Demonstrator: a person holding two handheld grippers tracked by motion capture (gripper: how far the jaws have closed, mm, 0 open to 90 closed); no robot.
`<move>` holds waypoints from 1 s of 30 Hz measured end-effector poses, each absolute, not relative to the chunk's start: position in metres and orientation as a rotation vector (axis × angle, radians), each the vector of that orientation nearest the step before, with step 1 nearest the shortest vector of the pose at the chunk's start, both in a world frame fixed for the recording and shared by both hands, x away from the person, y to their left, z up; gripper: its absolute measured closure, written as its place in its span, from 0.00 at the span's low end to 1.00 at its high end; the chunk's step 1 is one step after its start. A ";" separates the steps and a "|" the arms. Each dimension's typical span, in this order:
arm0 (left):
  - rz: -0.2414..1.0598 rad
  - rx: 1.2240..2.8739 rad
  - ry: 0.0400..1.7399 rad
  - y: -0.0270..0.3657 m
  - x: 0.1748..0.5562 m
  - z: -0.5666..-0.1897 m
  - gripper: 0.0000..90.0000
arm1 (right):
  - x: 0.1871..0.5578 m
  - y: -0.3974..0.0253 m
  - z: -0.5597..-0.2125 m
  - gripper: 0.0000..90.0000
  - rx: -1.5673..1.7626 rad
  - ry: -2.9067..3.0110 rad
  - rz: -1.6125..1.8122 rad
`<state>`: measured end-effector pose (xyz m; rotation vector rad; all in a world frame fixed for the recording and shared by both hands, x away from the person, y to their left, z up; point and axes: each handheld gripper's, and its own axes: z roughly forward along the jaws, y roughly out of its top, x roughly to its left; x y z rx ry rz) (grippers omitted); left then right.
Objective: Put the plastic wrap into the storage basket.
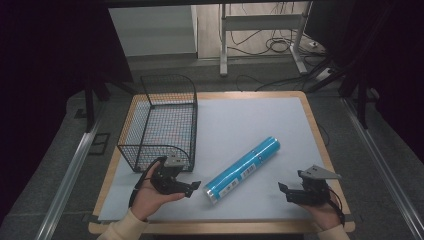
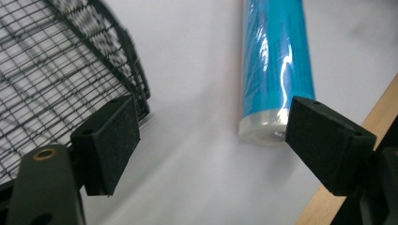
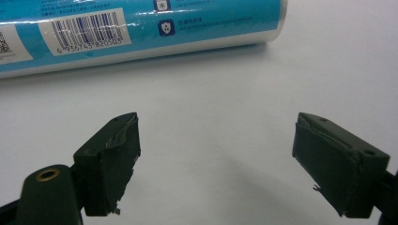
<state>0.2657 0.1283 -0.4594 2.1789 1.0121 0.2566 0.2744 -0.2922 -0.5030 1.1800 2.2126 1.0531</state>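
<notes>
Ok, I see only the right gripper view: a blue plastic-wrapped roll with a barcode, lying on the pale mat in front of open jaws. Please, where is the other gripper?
Observer: In the high view, the left gripper is at the near end of the blue plastic-wrapped roll, jaws open.
Operator: Does it touch the roll?
Observer: I cannot tell. In the left gripper view one pad sits right beside the roll's white end cap; contact is not clear.
Operator: Is some container near?
Observer: Yes, a black wire mesh basket stands upright on the table's left side, just beyond the left gripper.
Operator: And my gripper?
Observer: The right gripper is open, apart from the roll, near the table's front edge.
</notes>
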 end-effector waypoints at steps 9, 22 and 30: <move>0.273 2.175 0.980 0.114 0.271 -0.449 0.20 | 0.274 -0.291 -0.504 0.18 1.167 2.223 1.047; 0.266 2.212 0.939 0.097 0.276 -0.442 0.20 | 0.273 -0.291 -0.504 0.18 1.161 2.228 1.041; 0.249 2.230 0.922 0.088 0.279 -0.444 0.20 | 0.274 -0.292 -0.505 0.18 1.163 2.230 1.038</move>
